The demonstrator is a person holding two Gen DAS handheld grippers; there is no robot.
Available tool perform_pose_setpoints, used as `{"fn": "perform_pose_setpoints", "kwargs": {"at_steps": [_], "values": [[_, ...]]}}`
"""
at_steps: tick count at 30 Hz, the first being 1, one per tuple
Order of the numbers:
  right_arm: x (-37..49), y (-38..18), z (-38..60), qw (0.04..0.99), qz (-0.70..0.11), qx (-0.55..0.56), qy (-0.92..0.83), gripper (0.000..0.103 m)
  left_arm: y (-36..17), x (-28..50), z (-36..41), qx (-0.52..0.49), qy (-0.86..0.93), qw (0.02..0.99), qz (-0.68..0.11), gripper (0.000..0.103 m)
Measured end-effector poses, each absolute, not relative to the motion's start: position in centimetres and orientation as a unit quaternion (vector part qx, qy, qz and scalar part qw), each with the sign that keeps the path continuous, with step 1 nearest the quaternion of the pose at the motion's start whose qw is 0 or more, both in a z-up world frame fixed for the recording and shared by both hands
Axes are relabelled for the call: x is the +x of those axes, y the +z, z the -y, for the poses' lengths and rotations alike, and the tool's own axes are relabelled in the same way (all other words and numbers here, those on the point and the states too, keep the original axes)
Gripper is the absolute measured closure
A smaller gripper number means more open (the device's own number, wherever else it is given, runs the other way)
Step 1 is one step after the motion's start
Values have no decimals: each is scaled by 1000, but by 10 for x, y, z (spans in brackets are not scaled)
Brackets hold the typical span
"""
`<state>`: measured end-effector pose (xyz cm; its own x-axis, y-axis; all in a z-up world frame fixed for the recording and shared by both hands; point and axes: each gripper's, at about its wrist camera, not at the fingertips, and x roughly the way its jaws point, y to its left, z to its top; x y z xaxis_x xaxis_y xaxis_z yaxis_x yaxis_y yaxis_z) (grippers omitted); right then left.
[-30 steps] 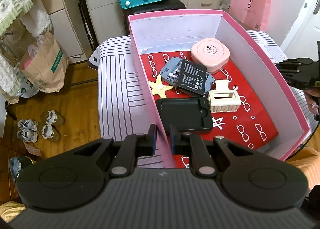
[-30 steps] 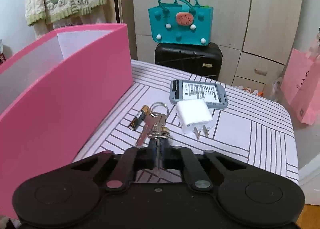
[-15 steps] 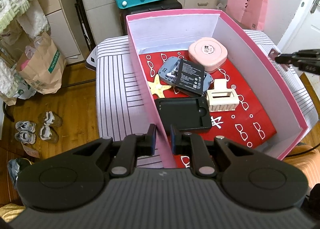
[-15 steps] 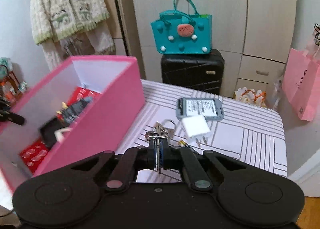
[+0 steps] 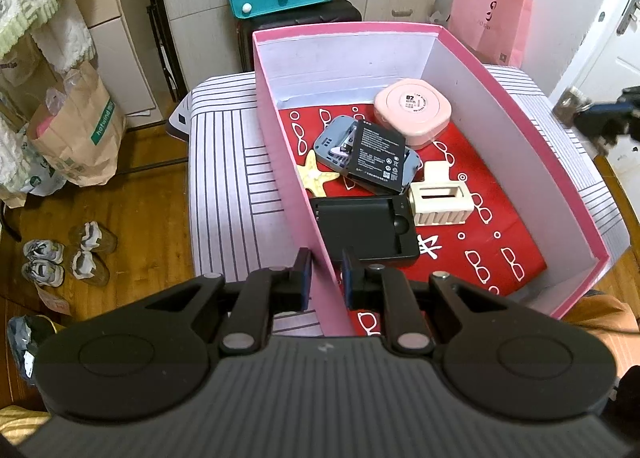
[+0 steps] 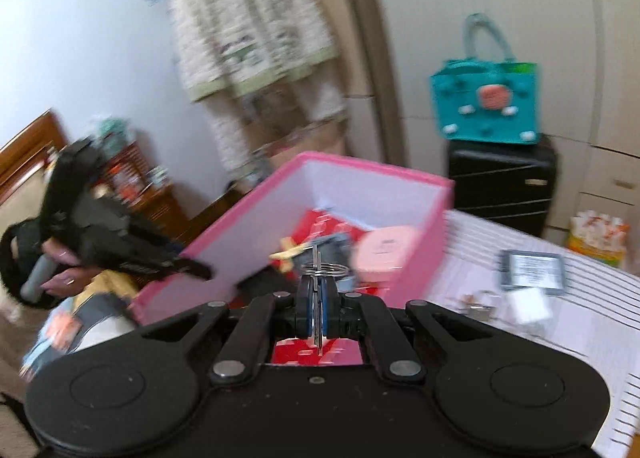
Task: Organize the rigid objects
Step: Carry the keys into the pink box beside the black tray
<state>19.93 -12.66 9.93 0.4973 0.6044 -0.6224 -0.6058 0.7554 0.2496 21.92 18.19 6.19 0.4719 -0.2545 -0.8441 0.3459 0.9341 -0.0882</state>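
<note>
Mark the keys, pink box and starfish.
keys (image 6: 318,300): right wrist view, blade pinched in the claw.
pink box (image 5: 292,162): left wrist view, left wall.
starfish (image 5: 316,177): left wrist view, centre of body.

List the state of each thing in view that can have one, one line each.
Pink box: open, no lid on, part filled.
Left claw: shut on the box's near wall.
Right claw: shut on the keys, held above the box.
Grey case in the box: lying open, black battery across it.
Round pink case: closed.
White charger: lying on the striped table, unplugged.
</note>
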Motion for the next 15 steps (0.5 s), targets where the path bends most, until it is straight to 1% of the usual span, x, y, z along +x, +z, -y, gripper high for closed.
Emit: {"fn": "perform_pose_setpoints", "kwargs": {"at_steps": [9, 15], "values": [[227, 70, 39, 806, -432, -53, 402, 98, 63, 221, -180, 52, -175, 854, -487, 89], [252, 46, 0, 784, -459, -86, 409, 98, 63, 220, -183, 49, -176, 854, -487, 89]]}}
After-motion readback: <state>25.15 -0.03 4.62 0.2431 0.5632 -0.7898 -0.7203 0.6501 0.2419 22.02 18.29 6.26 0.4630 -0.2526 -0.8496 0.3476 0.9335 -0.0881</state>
